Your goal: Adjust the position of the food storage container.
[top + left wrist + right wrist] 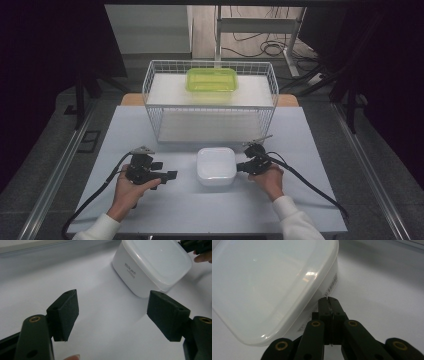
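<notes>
right tongs point(329, 300) pressed together beside white box point(216, 166); left tongs point(112, 315) apart, empty.

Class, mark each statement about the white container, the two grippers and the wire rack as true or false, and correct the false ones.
1. The white container stands on the table with its lid on. True.
2. The left gripper is clamped on the container. False: its jaws stand open and apart from the container.
3. The right gripper has its jaws shut, right beside the container's side. True.
4. The green container sits on the table in front of the wire rack. False: it rests on the rack's upper shelf.
5. The white container is inside the wire rack. False: it stands in front of it.
</notes>
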`<state>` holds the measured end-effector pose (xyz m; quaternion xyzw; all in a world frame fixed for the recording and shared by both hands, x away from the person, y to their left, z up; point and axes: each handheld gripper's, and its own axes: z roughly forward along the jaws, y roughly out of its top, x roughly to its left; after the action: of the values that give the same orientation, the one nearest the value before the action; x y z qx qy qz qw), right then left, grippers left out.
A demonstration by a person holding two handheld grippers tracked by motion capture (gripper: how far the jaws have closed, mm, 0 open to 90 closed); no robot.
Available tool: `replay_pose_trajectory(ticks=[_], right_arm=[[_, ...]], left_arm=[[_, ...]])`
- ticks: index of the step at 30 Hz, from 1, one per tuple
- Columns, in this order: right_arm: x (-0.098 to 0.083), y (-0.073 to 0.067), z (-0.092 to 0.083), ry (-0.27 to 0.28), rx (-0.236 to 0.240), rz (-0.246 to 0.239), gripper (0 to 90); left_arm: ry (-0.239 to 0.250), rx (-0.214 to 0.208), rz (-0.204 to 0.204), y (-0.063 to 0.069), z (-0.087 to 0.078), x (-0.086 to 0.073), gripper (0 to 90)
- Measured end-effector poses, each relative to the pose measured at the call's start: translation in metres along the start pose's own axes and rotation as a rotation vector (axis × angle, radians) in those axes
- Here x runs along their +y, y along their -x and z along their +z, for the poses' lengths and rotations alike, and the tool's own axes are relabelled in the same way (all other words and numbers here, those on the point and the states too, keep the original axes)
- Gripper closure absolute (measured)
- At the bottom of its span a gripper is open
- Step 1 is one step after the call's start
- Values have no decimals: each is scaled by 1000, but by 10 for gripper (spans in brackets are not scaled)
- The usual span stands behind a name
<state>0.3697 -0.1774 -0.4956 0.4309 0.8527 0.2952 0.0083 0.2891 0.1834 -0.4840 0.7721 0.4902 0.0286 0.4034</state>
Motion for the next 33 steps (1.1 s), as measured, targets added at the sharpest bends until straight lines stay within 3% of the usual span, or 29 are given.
replay_pose_trajectory(ticks=[8,12,14,16,22,26,29,33], right_arm=[[0,-2,2,7,49,17,892],[-1,-1,-1,7,16,8,891],[0,2,-9,30,-11,4,891],[2,4,-24,91,-37,10,891],[-2,4,-44,161,-94,-11,870],[-13,17,-60,194,-137,23,861],[-24,27,-75,222,-140,36,846],[-38,34,-93,254,-106,70,767]], left_arm=[[12,-12,-22,1,0,1,247],[12,5,-7,0,-3,0,246],[9,19,4,0,-4,-2,244],[18,7,-12,-2,-6,-3,244],[42,-14,-59,-9,-17,-7,247],[51,-12,-61,-7,-20,-8,249],[50,-25,-71,-7,-18,-7,249],[43,-27,-91,-8,-18,-6,251]])
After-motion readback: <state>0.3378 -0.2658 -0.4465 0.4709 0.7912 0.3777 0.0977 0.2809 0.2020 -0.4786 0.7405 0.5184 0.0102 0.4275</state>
